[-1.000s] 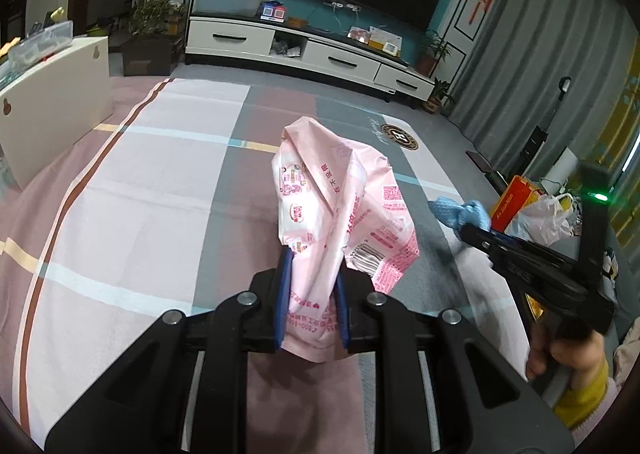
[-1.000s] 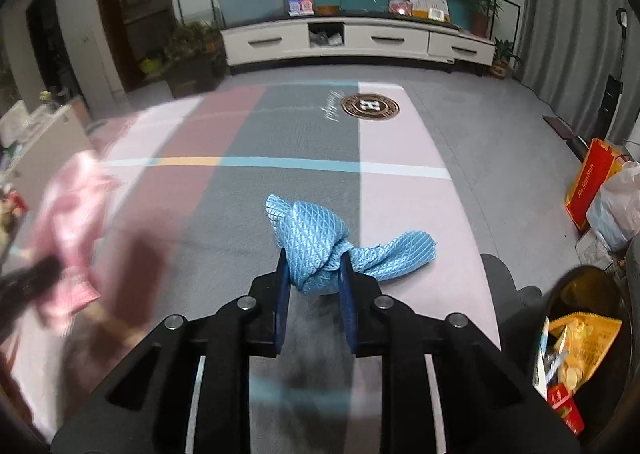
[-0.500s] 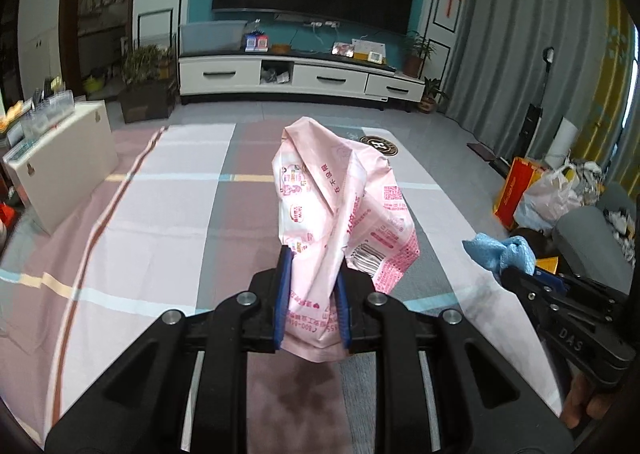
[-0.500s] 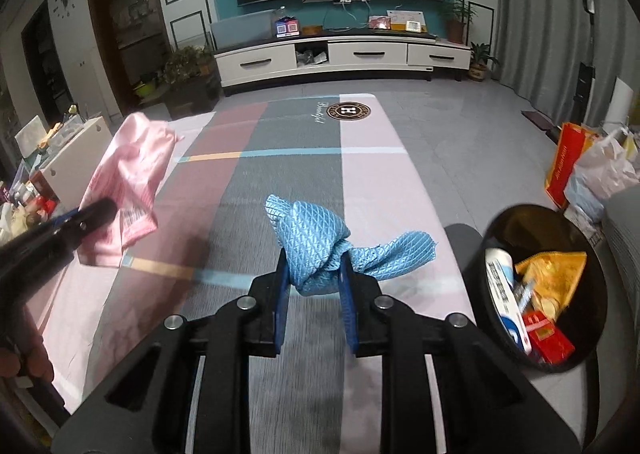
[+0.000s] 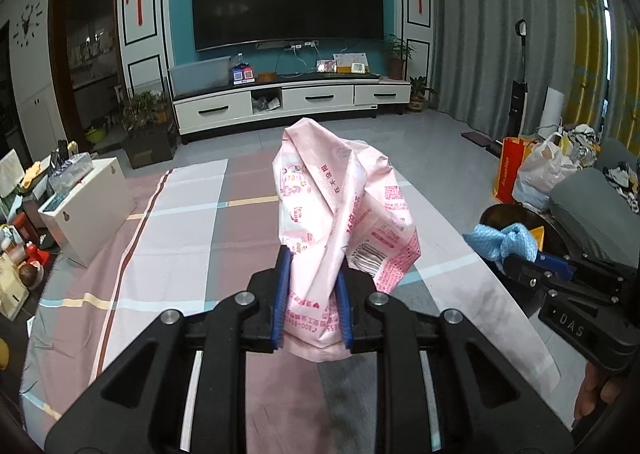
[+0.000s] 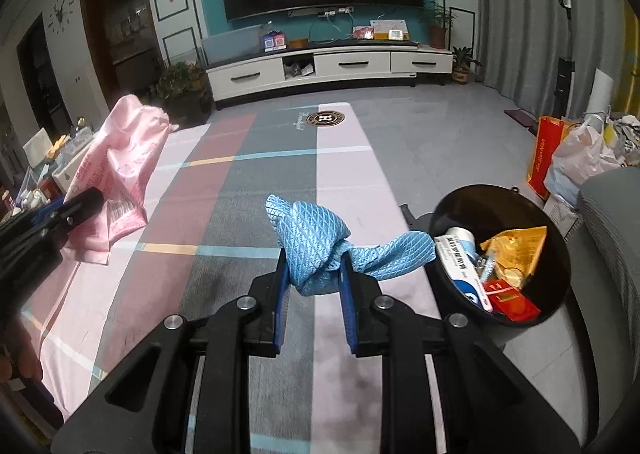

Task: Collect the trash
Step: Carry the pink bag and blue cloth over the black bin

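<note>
A crumpled pink plastic wrapper (image 5: 340,194) stands up between the blue pads of my left gripper (image 5: 312,266), which is shut on it above the plaid tablecloth (image 5: 180,222). My right gripper (image 6: 314,262) is shut on a knotted blue cloth (image 6: 316,234), whose tail hangs out to the right. Just right of that cloth stands a black trash bin (image 6: 480,206) holding a toothpaste box, a yellow wrapper and a red packet. The right wrist view shows the pink wrapper (image 6: 124,158) and left gripper (image 6: 86,200) at the left. In the left wrist view the blue cloth (image 5: 504,240) hangs at the bin's rim (image 5: 496,212).
A white box (image 5: 92,206) with clutter stands off the cloth's left edge. An orange bag (image 5: 510,170), a white plastic bag (image 5: 548,170) and a grey sofa (image 5: 588,206) lie right of the bin. A TV cabinet (image 5: 292,102) lines the far wall.
Both grippers have risen and moved right with their loads. The black bin has come fully into the right wrist view, and the blue cloth now sits beside it.
</note>
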The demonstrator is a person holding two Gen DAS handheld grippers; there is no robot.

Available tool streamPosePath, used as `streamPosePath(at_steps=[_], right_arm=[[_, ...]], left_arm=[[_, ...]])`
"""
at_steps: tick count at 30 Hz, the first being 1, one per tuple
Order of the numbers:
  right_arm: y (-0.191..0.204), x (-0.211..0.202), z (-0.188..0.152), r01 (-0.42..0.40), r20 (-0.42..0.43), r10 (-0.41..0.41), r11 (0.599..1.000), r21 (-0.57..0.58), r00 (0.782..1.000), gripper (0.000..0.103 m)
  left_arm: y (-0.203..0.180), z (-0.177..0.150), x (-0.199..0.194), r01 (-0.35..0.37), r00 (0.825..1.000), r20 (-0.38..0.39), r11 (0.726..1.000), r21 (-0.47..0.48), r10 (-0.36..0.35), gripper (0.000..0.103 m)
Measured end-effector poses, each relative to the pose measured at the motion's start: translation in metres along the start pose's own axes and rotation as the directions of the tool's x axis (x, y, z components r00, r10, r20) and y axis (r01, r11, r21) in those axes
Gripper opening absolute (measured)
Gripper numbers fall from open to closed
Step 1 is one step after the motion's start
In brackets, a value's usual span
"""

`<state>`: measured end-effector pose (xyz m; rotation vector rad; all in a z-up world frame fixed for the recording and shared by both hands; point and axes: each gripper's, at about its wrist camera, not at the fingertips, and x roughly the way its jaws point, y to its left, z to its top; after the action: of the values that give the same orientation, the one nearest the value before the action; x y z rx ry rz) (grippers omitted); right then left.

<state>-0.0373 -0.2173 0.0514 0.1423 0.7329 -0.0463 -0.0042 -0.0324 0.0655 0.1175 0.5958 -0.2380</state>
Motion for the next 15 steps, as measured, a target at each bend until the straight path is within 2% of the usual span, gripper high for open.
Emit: streamPosePath(at_steps=[15], right_arm=[[-0.053,-0.056,-0.018,0.042,0.062,-0.047,0.996,0.082,0.997,0.024]], left_arm=[[-0.068,0.000,-0.032,0.028,1.000,-0.009,0.996,0.090,-0.028,0.023]])
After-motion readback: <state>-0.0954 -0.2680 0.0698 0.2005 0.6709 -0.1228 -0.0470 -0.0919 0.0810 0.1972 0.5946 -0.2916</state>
